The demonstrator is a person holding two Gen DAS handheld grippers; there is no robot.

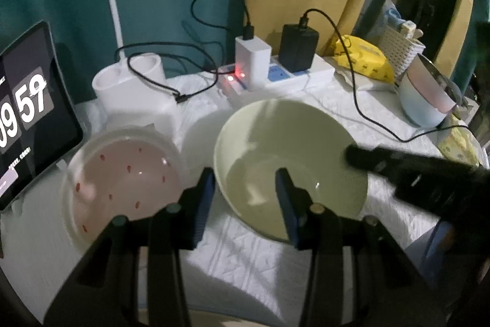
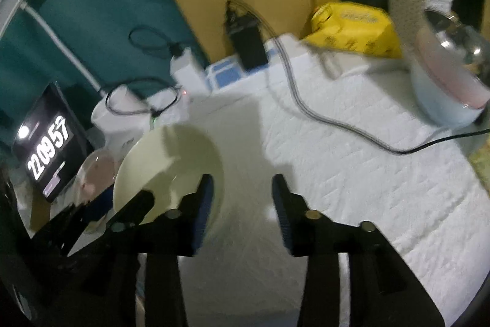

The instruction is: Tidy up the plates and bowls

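Observation:
A cream bowl (image 1: 291,149) stands on the white quilted cloth. My left gripper (image 1: 245,195) straddles its near-left wall, one pad against the outside and the other inside, shut on it. Left of it lies a clear, pinkish dish with red specks (image 1: 122,180). In the right wrist view my right gripper (image 2: 243,195) is open. The cream bowl's (image 2: 171,161) right rim lies just inside its left finger, and the right pad is well clear. From the left wrist view one of its fingers (image 1: 367,160) reaches over the bowl's right rim.
A tablet showing a clock (image 1: 27,118) leans at the left. Behind are a white holder (image 1: 131,81), a power strip with chargers (image 1: 275,72) and a black cable (image 1: 361,112) across the cloth. A yellow pack (image 1: 364,60), a white basket (image 1: 401,51) and a lidded pot (image 1: 425,100) stand right.

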